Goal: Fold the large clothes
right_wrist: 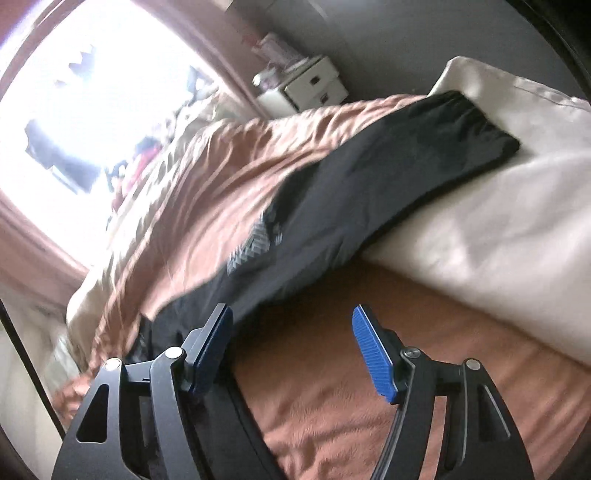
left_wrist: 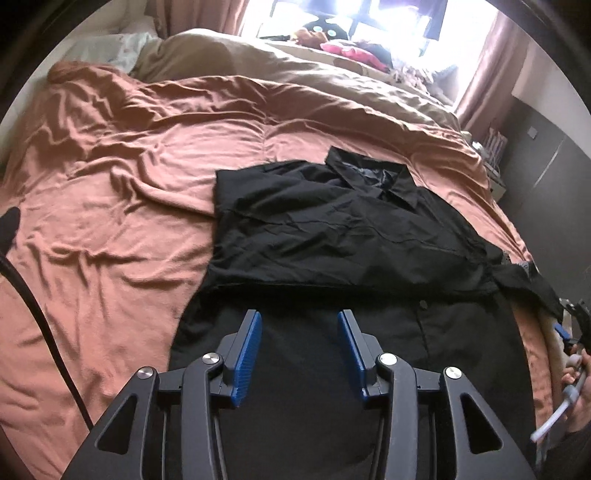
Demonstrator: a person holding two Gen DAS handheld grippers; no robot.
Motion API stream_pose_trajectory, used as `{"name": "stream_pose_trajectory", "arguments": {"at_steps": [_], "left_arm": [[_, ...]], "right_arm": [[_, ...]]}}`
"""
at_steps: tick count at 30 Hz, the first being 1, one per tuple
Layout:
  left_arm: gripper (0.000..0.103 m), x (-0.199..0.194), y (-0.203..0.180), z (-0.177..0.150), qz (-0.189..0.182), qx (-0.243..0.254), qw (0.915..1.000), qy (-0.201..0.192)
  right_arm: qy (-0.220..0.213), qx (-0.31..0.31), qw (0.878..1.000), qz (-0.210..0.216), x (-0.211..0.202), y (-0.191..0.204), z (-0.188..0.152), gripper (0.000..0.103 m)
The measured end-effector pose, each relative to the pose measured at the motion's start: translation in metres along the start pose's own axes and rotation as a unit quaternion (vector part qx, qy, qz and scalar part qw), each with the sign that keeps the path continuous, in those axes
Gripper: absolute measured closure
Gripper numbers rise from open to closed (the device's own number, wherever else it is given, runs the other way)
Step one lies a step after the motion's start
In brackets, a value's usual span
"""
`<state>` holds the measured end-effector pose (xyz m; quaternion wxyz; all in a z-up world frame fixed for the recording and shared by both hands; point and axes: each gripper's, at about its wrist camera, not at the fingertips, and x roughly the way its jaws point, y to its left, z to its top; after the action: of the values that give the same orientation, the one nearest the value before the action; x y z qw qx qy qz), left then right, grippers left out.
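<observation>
A black collared shirt (left_wrist: 332,229) lies on the orange bedspread (left_wrist: 129,184), collar (left_wrist: 369,177) at the far end and its upper part folded over the body. My left gripper (left_wrist: 300,317) hovers over the shirt's near half, open, nothing between its blue pads. One sleeve (left_wrist: 532,284) trails off to the right toward my right gripper (left_wrist: 570,325), held by a hand (left_wrist: 580,373) at the bed's edge. In the blurred right wrist view, the right gripper (right_wrist: 291,314) stands open and empty over the orange bedspread (right_wrist: 332,369), with the black shirt (right_wrist: 369,177) just beyond its left finger.
A tan duvet (left_wrist: 295,70) and heaped clothes lie at the far side below a bright window (left_wrist: 388,22). A cream pillow (right_wrist: 498,221) lies under the shirt's end. White drawers (right_wrist: 314,86) stand by the wall. A black cable (left_wrist: 37,295) crosses the left.
</observation>
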<state>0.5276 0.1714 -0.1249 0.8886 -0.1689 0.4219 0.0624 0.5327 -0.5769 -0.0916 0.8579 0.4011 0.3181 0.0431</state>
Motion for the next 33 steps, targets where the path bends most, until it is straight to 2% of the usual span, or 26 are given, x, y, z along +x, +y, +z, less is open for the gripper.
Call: {"name": "stream_pose_trajectory", "arguments": {"at_steps": [4, 9, 11, 15, 18, 20, 21, 22, 24, 25, 26, 30, 33], "left_arm": [[0.058, -0.003, 0.006, -0.002, -0.005, -0.011, 0.9999, -0.004], [0.058, 0.0, 0.012, -0.006, -0.003, -0.014, 0.9999, -0.002], [0.058, 0.0, 0.015, -0.007, 0.001, -0.017, 0.9998, -0.003], [0.058, 0.003, 0.019, -0.009, 0.007, -0.019, 0.9998, -0.002], [0.058, 0.009, 0.019, -0.01, 0.01, -0.017, 0.9998, 0.005], [0.058, 0.011, 0.02, -0.01, 0.01, -0.017, 0.9998, 0.007], [0.058, 0.012, 0.02, -0.01, 0.01, -0.018, 0.9998, 0.007], [0.058, 0.012, 0.02, -0.01, 0.011, -0.019, 0.9997, 0.007], [0.058, 0.011, 0.02, -0.009, 0.009, -0.02, 0.9997, 0.007], [0.058, 0.011, 0.02, -0.009, 0.008, -0.02, 0.9997, 0.006], [0.058, 0.01, 0.02, -0.009, 0.008, -0.021, 0.9997, 0.005], [0.058, 0.008, 0.022, -0.008, 0.009, -0.029, 0.9995, 0.003], [0.058, 0.004, 0.026, -0.006, 0.009, -0.04, 0.9992, -0.001]], "right_arm": [[-0.015, 0.031, 0.999, -0.014, -0.001, -0.01, -0.001, 0.037], [-0.025, 0.076, 0.997, -0.003, -0.001, -0.032, -0.004, 0.037], [-0.034, 0.09, 0.995, 0.009, 0.0, -0.04, -0.006, 0.043], [-0.041, 0.101, 0.994, 0.017, 0.007, -0.046, -0.005, 0.061], [-0.039, 0.106, 0.993, 0.024, 0.015, -0.052, 0.002, 0.065], [-0.038, 0.108, 0.993, 0.015, 0.019, -0.057, 0.005, 0.079], [-0.037, 0.109, 0.993, 0.01, 0.019, -0.059, 0.005, 0.094], [-0.036, 0.109, 0.993, 0.012, 0.018, -0.058, 0.007, 0.1], [-0.05, 0.091, 0.994, 0.042, 0.007, -0.046, 0.01, 0.102], [-0.053, 0.081, 0.994, 0.042, 0.002, -0.041, 0.012, 0.102], [-0.062, 0.05, 0.996, 0.043, -0.008, -0.023, 0.014, 0.102], [-0.076, -0.009, 0.995, 0.064, -0.035, 0.024, 0.018, 0.102], [-0.081, -0.044, 0.991, 0.101, -0.058, 0.069, 0.017, 0.102]]}}
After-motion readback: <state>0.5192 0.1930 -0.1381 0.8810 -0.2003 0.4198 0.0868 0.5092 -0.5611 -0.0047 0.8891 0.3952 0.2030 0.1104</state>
